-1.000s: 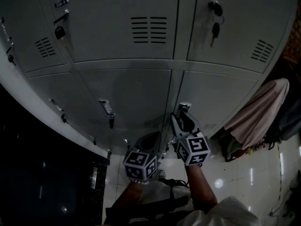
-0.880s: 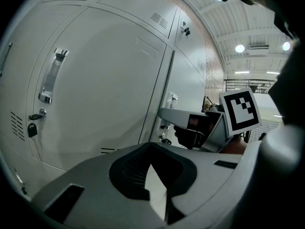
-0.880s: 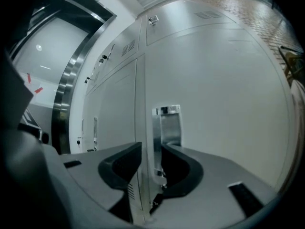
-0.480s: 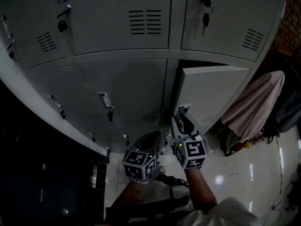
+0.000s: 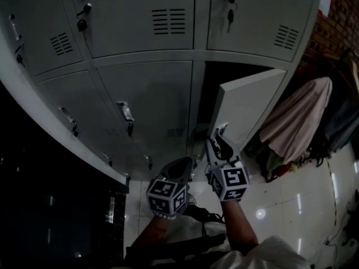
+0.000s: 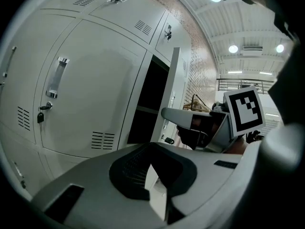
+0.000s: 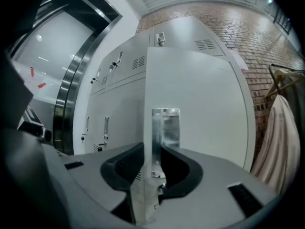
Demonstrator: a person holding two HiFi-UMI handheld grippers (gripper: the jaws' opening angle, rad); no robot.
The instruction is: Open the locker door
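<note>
Lockers (image 5: 140, 100) of grey steel fill the head view from 9 o'clock round to 2 o'clock, in two rows of vented doors. A dark glass wall (image 5: 45, 206) lies at 8 o'clock and glossy floor tiles (image 5: 291, 206) at 5 o'clock. Only the two gripper views show the brick wall (image 7: 228, 27) and the ceiling lights (image 6: 233, 48).

At 2 o'clock of the head view's centre, the locker door (image 5: 247, 102) in the lower row stands swung partly out, with its dark compartment (image 5: 210, 88) open at 1 o'clock. The left gripper view alone looks into that compartment and catches a shelf line across it. A pale cloth (image 5: 294, 116) hangs at 3 o'clock, just beside the door.

The right gripper (image 5: 220, 140) reaches the door's free edge. Its own view shows what the head view cannot. The jaws, which have just been closing, pinch the chrome handle (image 7: 166, 128) together with the door's edge, one pad on each side.

The left gripper (image 5: 180, 167) hangs at 6 o'clock, near the right one but apart from it and off the lockers. In its own view the pads are pressed together at the tips with nothing between them, and the right gripper's marker cube (image 6: 244, 109) shows at 3 o'clock.

Keys (image 5: 230, 14) dangle from an upper lock at 12 o'clock.
</note>
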